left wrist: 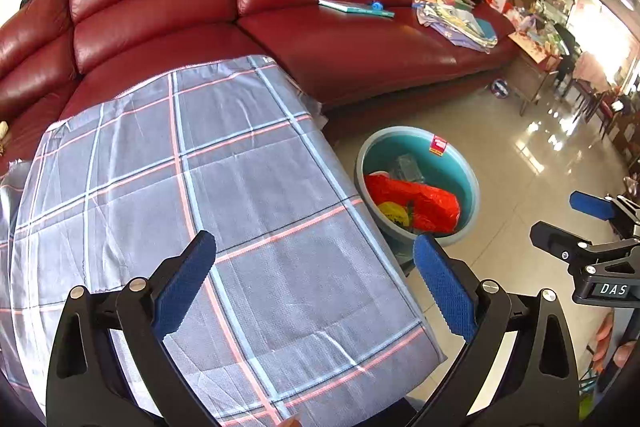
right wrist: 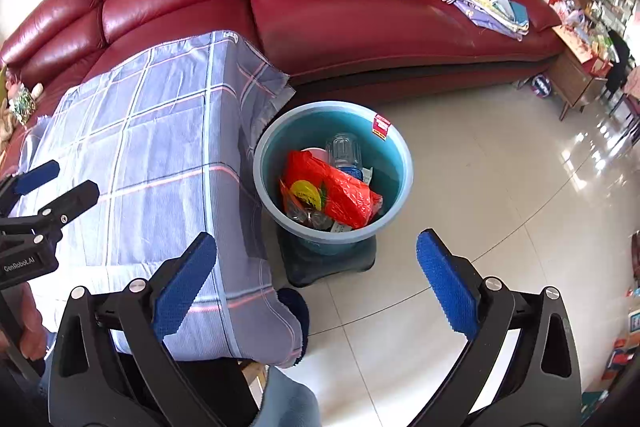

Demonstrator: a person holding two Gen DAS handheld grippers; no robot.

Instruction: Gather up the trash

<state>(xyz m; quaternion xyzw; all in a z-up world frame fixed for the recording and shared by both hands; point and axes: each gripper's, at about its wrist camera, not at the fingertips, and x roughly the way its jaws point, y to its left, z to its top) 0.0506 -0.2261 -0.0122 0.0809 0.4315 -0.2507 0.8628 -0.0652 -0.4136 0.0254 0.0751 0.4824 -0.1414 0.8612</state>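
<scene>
A teal bin (left wrist: 460, 163) (right wrist: 396, 163) stands on the tiled floor beside a small table under a grey plaid cloth (left wrist: 200, 195) (right wrist: 160, 155). Inside it lie a red plastic bag (left wrist: 416, 205) (right wrist: 340, 193), a clear plastic bottle (right wrist: 345, 149) and small wrappers. My left gripper (left wrist: 316, 283) hovers open over the cloth's near right part, nothing between its blue pads. My right gripper (right wrist: 318, 279) hangs open above the floor just in front of the bin, also empty. Each gripper shows at the edge of the other's view.
A red leather sofa (left wrist: 320, 39) (right wrist: 360, 15) runs behind the table, with a teal book (left wrist: 356, 7) and a pile of papers and cloths (left wrist: 456, 11) on its seat. Shiny floor tiles (right wrist: 500, 187) spread to the right. Cluttered shelves and a side table (left wrist: 536, 63) stand far right.
</scene>
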